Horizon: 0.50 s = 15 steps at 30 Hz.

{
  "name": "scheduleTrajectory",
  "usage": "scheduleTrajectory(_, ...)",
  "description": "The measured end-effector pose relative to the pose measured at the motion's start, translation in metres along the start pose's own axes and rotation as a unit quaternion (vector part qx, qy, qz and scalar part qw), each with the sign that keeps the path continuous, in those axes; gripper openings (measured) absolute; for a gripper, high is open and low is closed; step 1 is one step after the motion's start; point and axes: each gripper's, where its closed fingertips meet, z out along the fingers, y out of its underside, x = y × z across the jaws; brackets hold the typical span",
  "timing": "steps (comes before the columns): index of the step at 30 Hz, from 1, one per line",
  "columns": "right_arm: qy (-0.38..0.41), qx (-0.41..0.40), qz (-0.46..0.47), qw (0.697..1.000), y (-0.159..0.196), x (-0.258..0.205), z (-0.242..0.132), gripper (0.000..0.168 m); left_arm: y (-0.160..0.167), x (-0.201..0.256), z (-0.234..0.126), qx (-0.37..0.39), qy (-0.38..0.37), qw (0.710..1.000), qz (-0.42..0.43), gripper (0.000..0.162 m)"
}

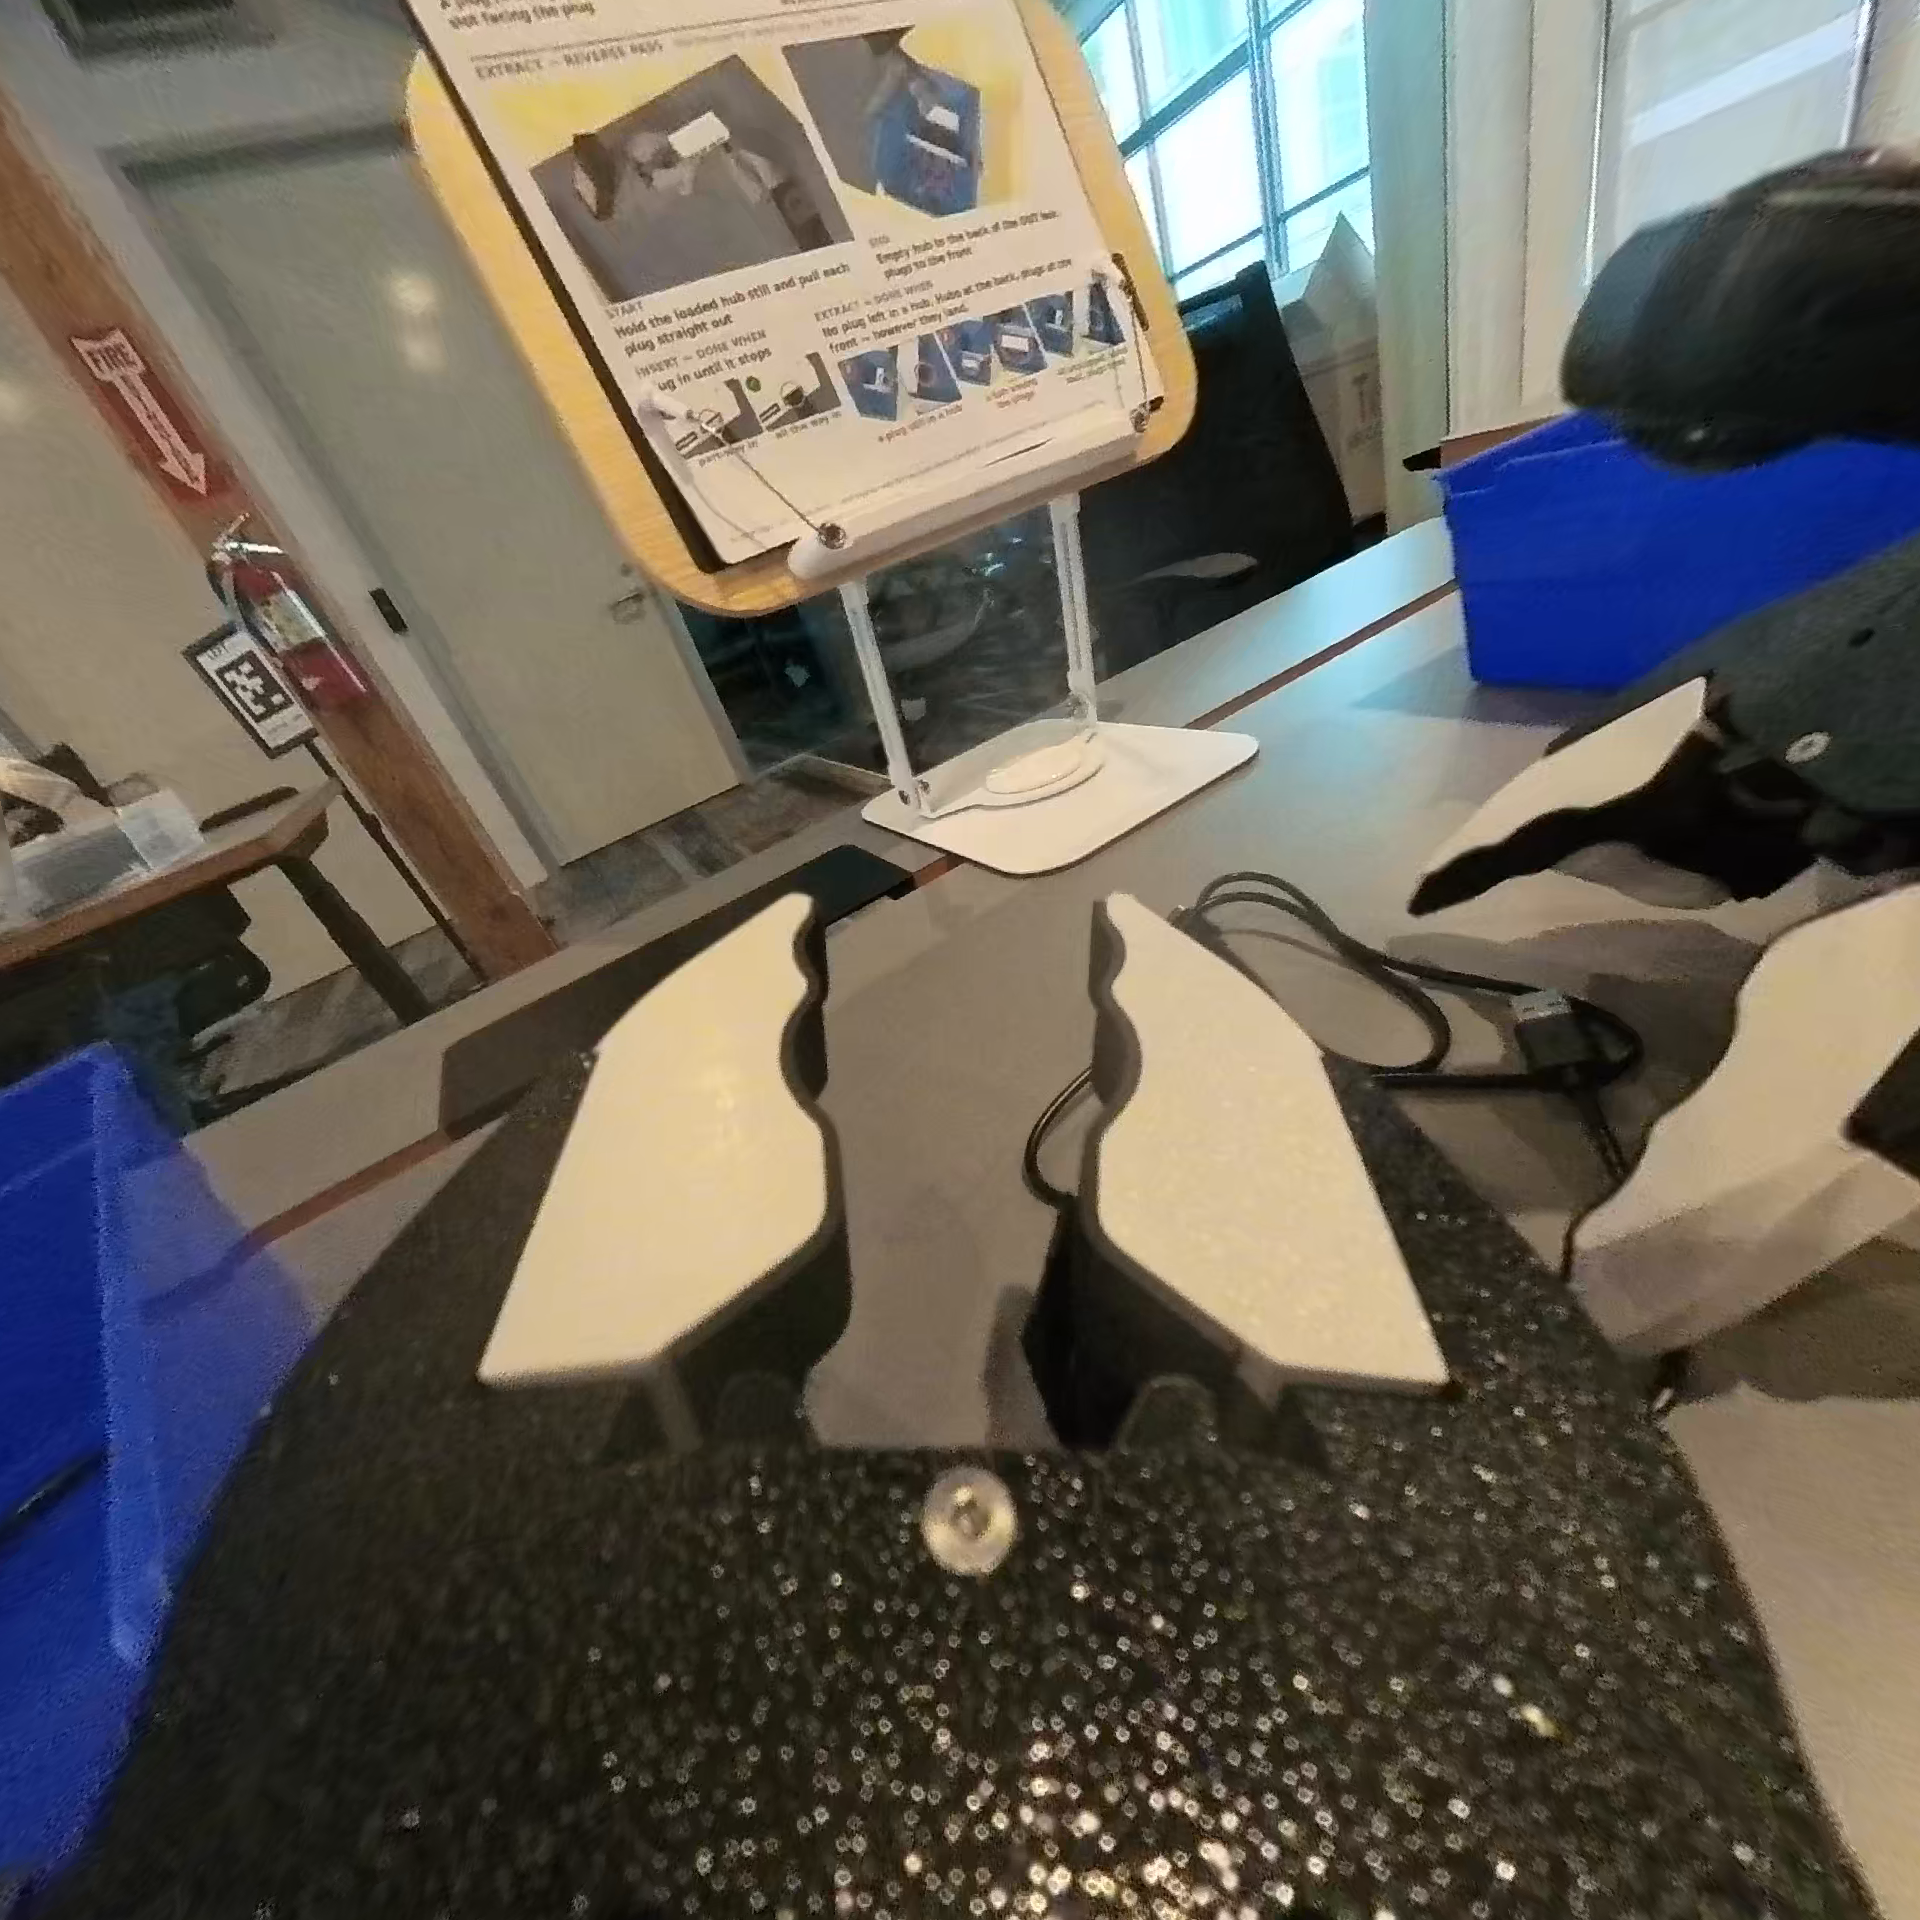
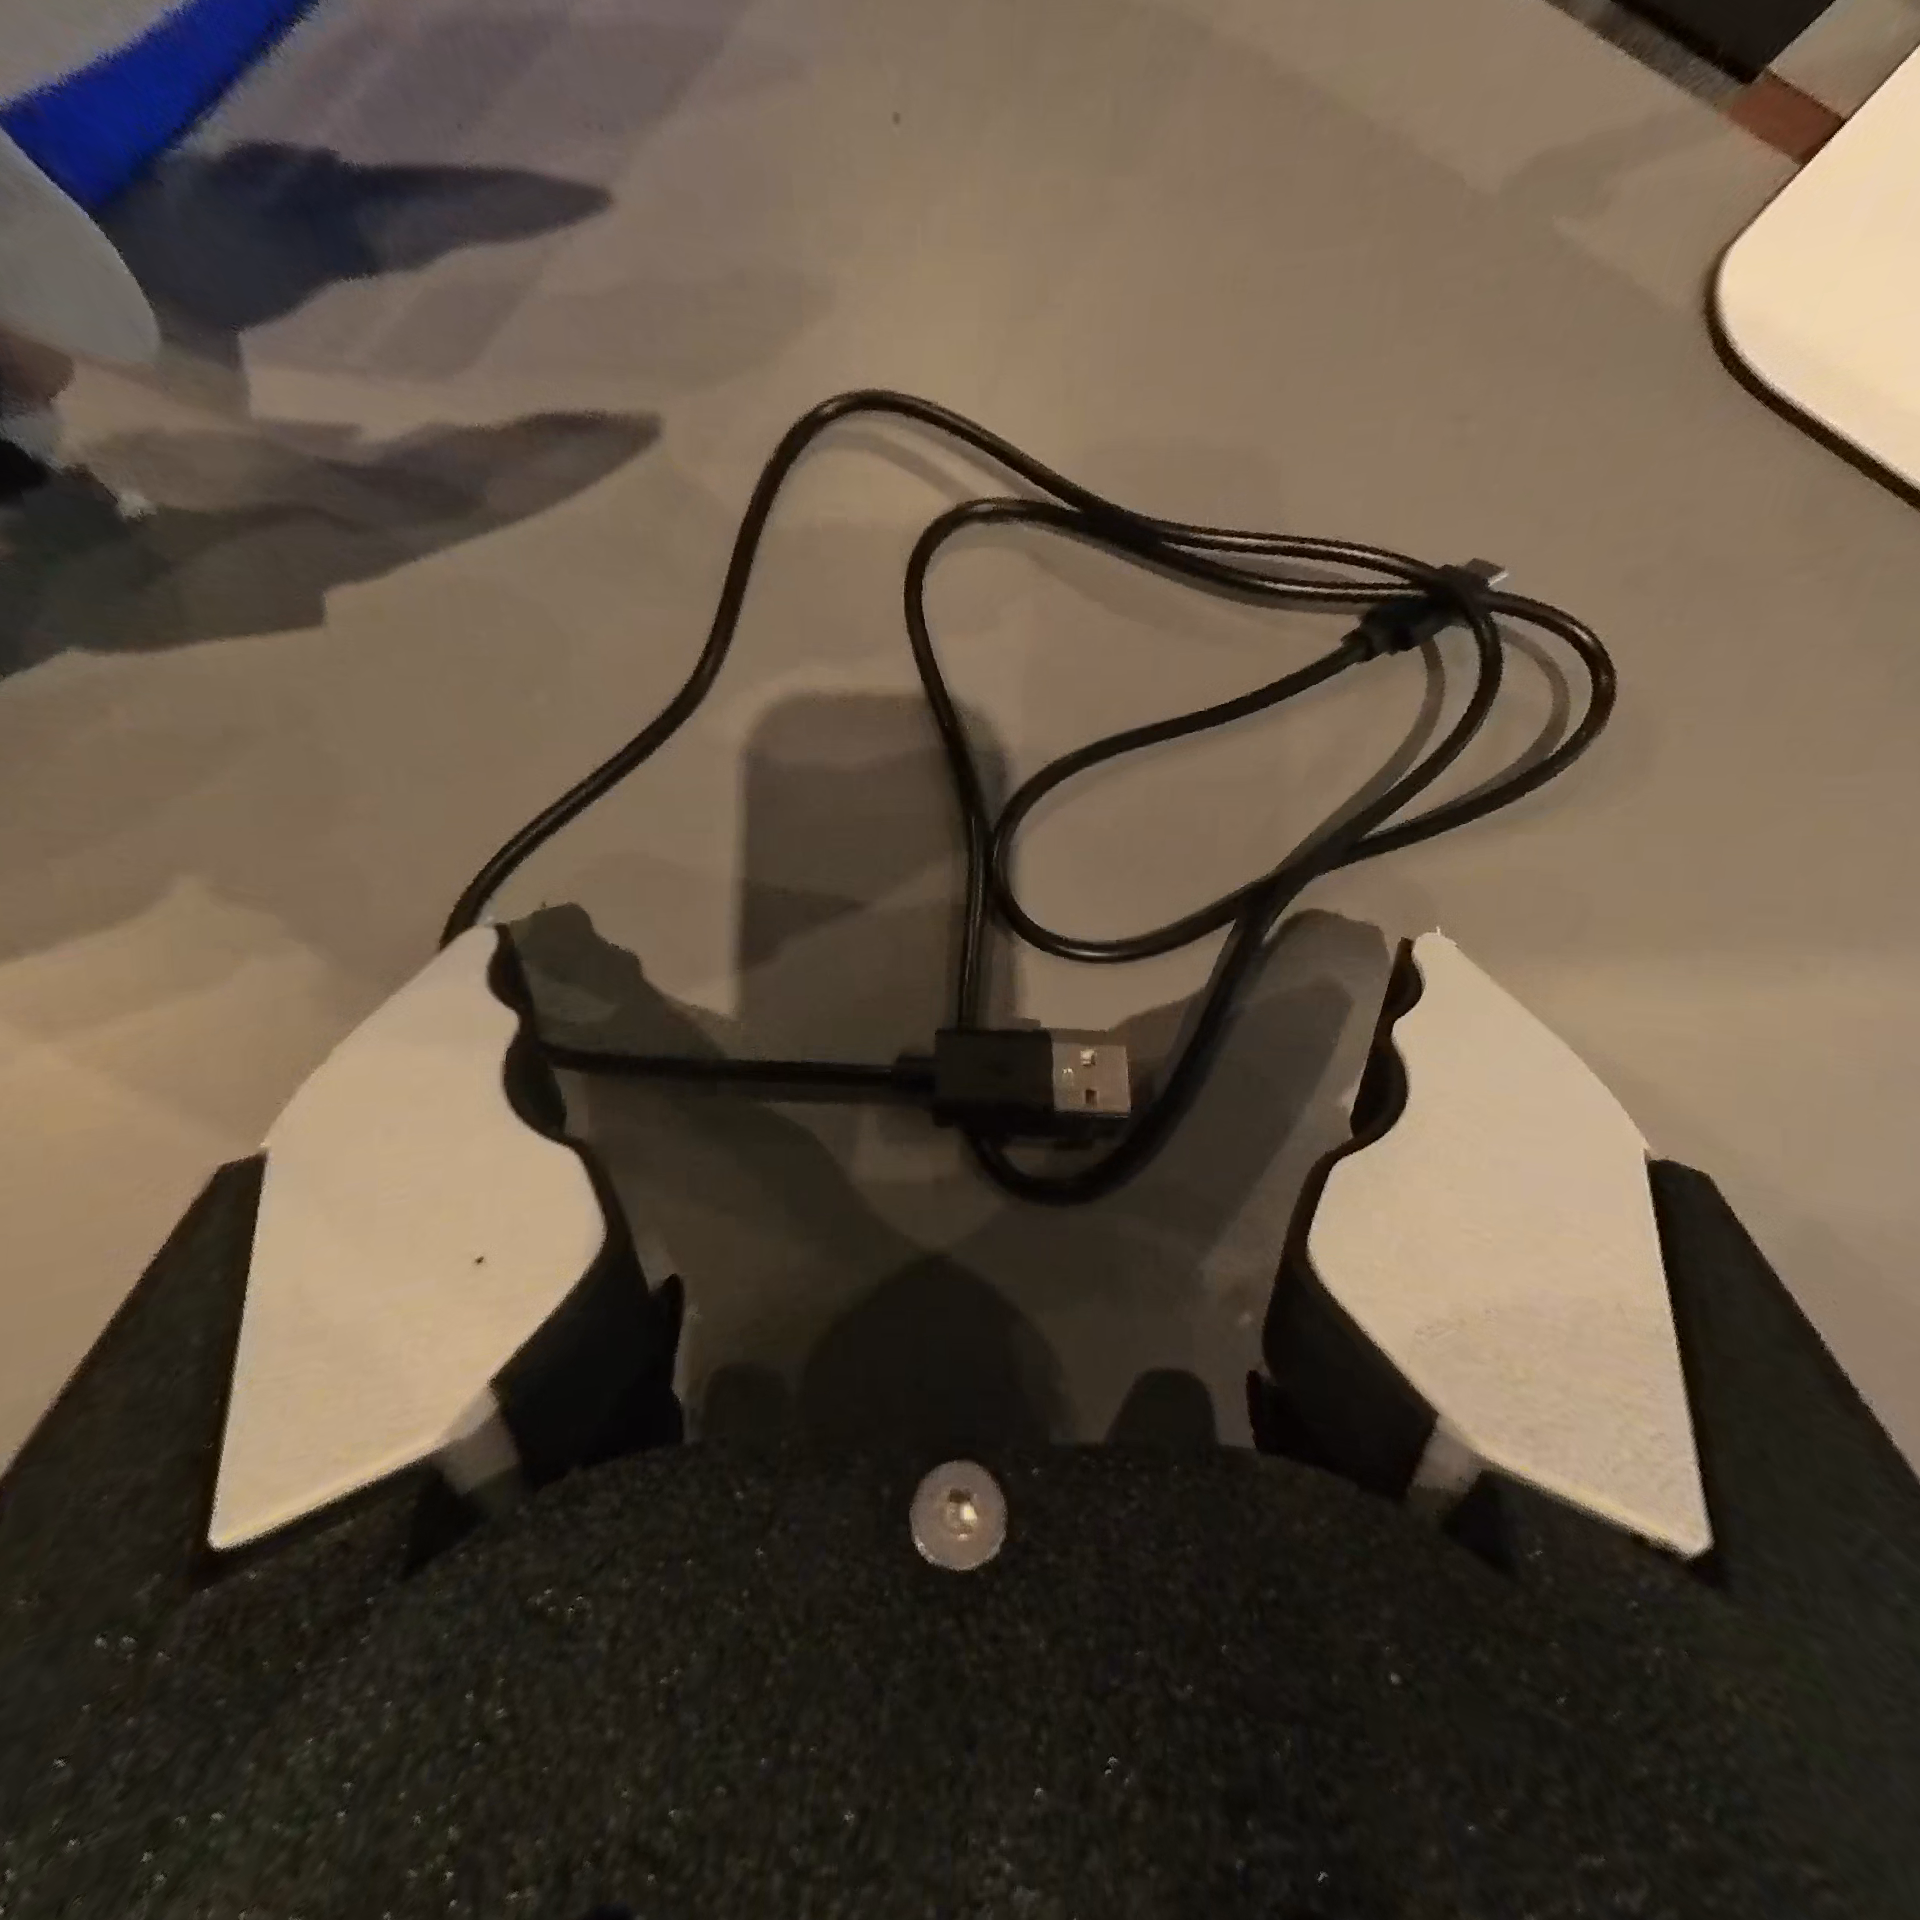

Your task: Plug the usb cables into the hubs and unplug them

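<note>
A black USB cable (image 2: 1247, 810) lies loosely coiled on the grey table (image 2: 1247, 260). Its USB-A plug (image 2: 1029, 1075) lies flat between the fingers of my right gripper (image 2: 956, 940), which is open wide and touches nothing. In the left wrist view the same plug (image 1: 1548, 1029) and cable (image 1: 1299, 935) lie to the right, with the right gripper (image 1: 1507, 1086) open over them. My left gripper (image 1: 956, 914) is open and empty, beside the cable's left end. No hub is in view.
A blue bin (image 1: 62, 1299) stands at the left edge and another blue bin (image 1: 1621, 561) at the back right. An instruction board on a white stand (image 1: 1070, 790) stands behind the cable; its base corner shows in the right wrist view (image 2: 1839, 312).
</note>
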Motion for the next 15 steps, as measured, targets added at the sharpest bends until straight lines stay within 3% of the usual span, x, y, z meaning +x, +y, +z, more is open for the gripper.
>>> scheduleTrajectory(9, -0.011, -0.020, 0.006, 1.000, 0.0038, -0.0026, 0.0049, 0.139, 0.0044, -0.0055, 0.0009, -0.008, 0.001, 0.999, -0.040, 0.045)
scheduleTrajectory(11, -0.013, -0.012, 0.005, 1.000, 0.0017, -0.0033, 0.0041, 0.129, 0.0062, -0.0056, 0.0016, -0.012, 0.002, 0.999, -0.045, 0.045)
scheduleTrajectory(15, -0.005, 0.011, 0.005, 1.000, -0.0042, -0.0018, 0.0017, 0.086, 0.0071, -0.0043, 0.0019, -0.014, 0.006, 0.999, -0.044, 0.043)
